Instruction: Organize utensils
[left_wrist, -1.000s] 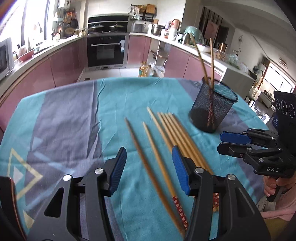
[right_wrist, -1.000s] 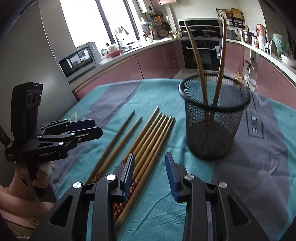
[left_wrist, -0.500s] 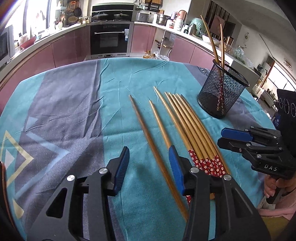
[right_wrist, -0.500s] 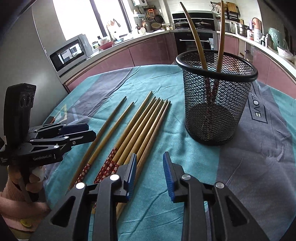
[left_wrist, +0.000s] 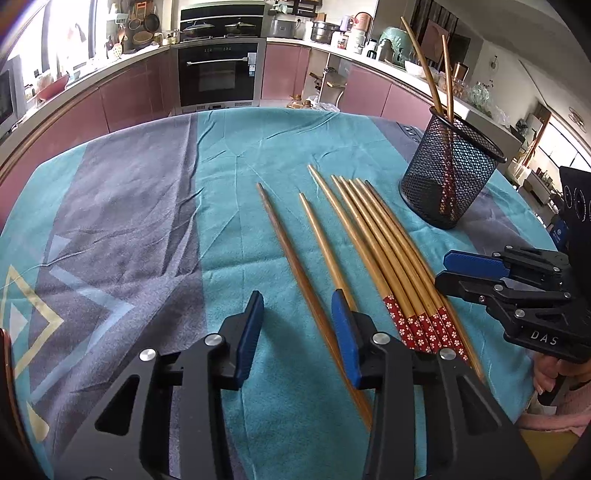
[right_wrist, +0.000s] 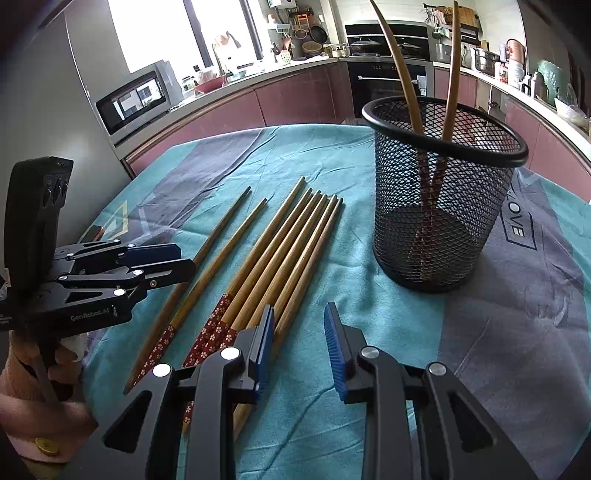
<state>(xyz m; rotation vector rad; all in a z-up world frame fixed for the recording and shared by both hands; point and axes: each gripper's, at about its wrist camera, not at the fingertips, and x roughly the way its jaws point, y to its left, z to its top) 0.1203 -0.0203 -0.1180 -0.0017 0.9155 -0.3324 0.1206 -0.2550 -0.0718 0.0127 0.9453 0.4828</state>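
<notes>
The chopsticks (left_wrist: 373, 243) lie flat on the worktop, tips pointing far, red-flowered handles near. Five sit packed side by side, touching; two more lie apart to their left, the leftmost chopstick (left_wrist: 291, 258) darker and alone. Just beyond the bundle's right side stands the black mesh holder (right_wrist: 439, 206), upright, with two chopsticks in the holder (right_wrist: 424, 92) leaning out over its rim, handles down.

By this count the sorting looks barely begun: two are stowed, seven are left on the teal and grey tablecloth (left_wrist: 129, 206).

The left tool (left_wrist: 297, 332) hovers low over the near end of the two loose sticks, its blue pads wide apart and holding nothing; the leftmost stick runs between them. The right tool (right_wrist: 299, 343) hangs over the near end of the bundle, also spread and empty, its left pad above the bundle's right edge.

The near handle ends of several sticks are hidden under the tool bodies in both views, so whether any stick is stacked on another there cannot be told. The holder's floor is murky through the mesh. A small dark object at the worktop's left edge is too small to name.
</notes>
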